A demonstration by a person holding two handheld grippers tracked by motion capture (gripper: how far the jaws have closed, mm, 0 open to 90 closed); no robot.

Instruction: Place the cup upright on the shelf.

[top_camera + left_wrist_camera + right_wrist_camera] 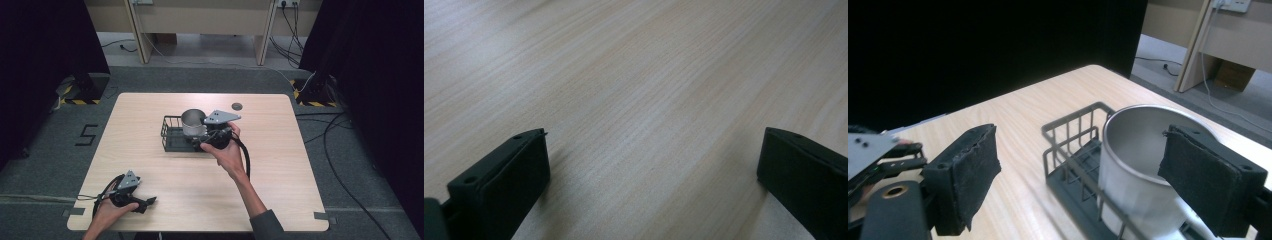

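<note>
A dark wire basket (172,136) stands at the middle of the wooden table (280,165), and a shiny metal cup (192,121) stands upright inside it at its right end. My right gripper (202,140) is at the basket's right front corner, close to the cup. In the right gripper view this gripper (1080,137) is open. Its right pad (1205,177) overlaps the cup (1140,165) and its left pad (965,175) is out over the table beside the basket (1070,150). My left gripper (146,202) rests near the front left corner, open over bare wood (655,134).
A small dark round disc (237,105) lies near the table's far edge, behind the basket. Black curtains hang on both sides. Cables run over the floor at the right, and wooden furniture legs stand beyond the table.
</note>
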